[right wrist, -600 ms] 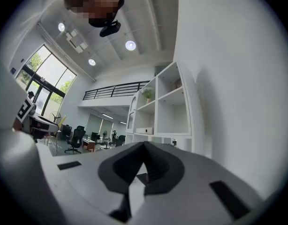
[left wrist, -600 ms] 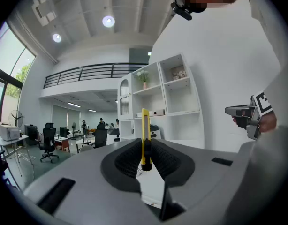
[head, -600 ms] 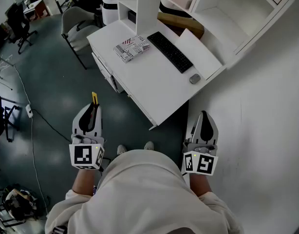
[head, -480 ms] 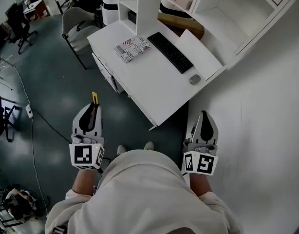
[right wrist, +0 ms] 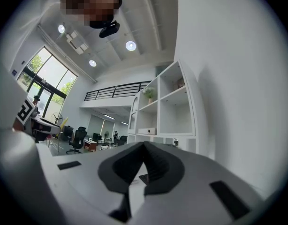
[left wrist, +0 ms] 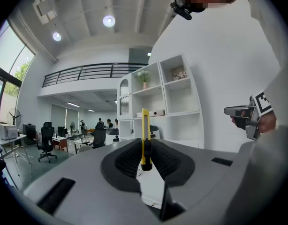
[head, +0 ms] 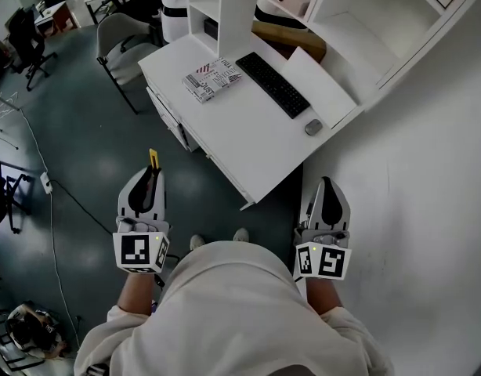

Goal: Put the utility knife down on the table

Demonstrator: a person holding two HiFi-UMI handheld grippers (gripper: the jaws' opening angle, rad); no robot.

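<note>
Yellow utility knife pinched between left tongs, tip poking forward

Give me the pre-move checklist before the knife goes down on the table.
1. Grip: left gripper jaws are closed on the utility knife, whose yellow end sticks out past them: ok.
2. Right gripper: shut with nothing between its jaws, held apart from the left one: ok.
3. Landing spot: the near part of the table is bare; the keyboard, mouse and printed packet lie farther back: ok.
4. Knife above the table: in the head view it is over the floor, left of the near corner: not ok.
5. Blade retracted: cannot tell.
</note>
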